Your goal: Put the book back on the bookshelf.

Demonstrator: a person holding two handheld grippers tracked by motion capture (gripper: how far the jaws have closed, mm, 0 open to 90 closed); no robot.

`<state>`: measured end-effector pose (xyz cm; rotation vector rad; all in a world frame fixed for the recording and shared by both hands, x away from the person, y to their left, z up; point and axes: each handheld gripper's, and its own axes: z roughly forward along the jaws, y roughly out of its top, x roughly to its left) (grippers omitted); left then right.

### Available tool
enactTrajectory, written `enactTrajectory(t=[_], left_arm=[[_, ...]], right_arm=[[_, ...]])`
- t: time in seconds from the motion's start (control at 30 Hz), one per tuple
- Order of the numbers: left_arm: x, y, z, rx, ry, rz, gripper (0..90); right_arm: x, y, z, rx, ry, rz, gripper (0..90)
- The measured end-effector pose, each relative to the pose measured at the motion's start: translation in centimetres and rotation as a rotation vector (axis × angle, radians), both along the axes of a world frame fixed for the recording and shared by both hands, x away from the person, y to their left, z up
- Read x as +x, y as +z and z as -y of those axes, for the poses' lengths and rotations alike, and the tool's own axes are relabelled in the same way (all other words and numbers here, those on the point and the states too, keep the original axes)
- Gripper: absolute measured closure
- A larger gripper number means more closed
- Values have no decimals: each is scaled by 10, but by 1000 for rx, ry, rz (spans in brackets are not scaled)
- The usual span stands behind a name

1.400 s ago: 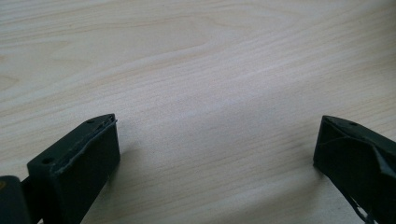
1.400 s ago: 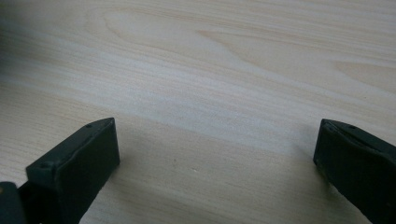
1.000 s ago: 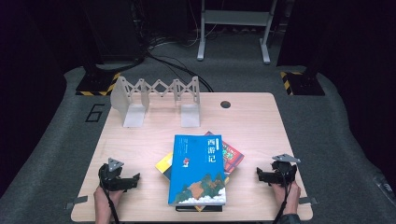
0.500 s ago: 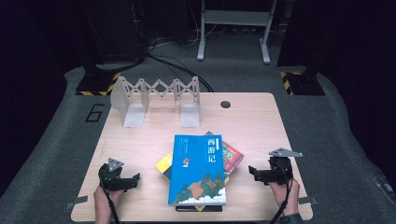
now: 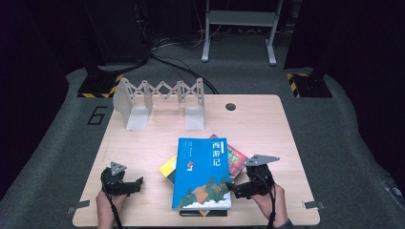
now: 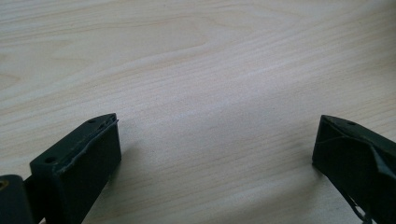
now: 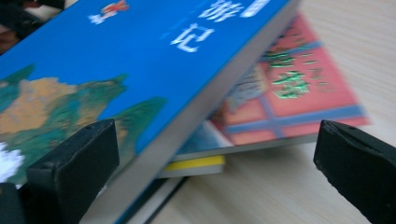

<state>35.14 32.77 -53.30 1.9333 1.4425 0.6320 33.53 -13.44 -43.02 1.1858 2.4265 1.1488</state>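
My right gripper (image 5: 232, 187) is at the right edge of the blue book (image 5: 202, 172). Its jaws are spread wide and hold nothing. In the right gripper view, one jaw sits over the blue cover (image 7: 116, 70) and the other is out over bare wood, so the book's edge runs between them. I think the near jaw is touching the cover, but the view is blurry there, so I cannot be sure.

The blue book lies flat on top of a small pile near the front middle of the table (image 5: 258, 124). A red book (image 5: 235, 158) pokes out from under it on the right. A yellow book (image 5: 168, 168) pokes out on the left. There is also a dark book (image 5: 204, 213) at the bottom, showing at the front edge of the pile.

My left gripper (image 5: 139, 182) is low over the table, well apart from the pile, on its left. Its jaws are wide too, with only bare wood (image 6: 201, 93) between them.

The metal book stand (image 5: 160, 101) is at the back left of the table. There is lots of open room between it and the pile. The right back part of the table is open as well, with a small round hole (image 5: 230, 106) near the back edge.
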Motion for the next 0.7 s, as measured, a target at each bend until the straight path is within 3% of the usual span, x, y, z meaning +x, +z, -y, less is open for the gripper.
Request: enactTrajectory(t=[0.2,0.27,0.37,0.5,0.7], left_arm=[[0,1,-1,6,-8,-16,12],[0,1,-1,7,-9,-17,12],[0,1,0,-1,-3,-13,12],[0,1,-1,8,-10,-18,12],[0,1,-1,7,-9,-17,12]], right_arm=[[-1,-6,-15,11,58,-43,3],[-1,-8,-18,23,56,-64,32],[0,-8,-23,50,73,-65,147],[1,-8,-26,78,67,-110,228],[2,-8,-29,72,56,-107,234]])
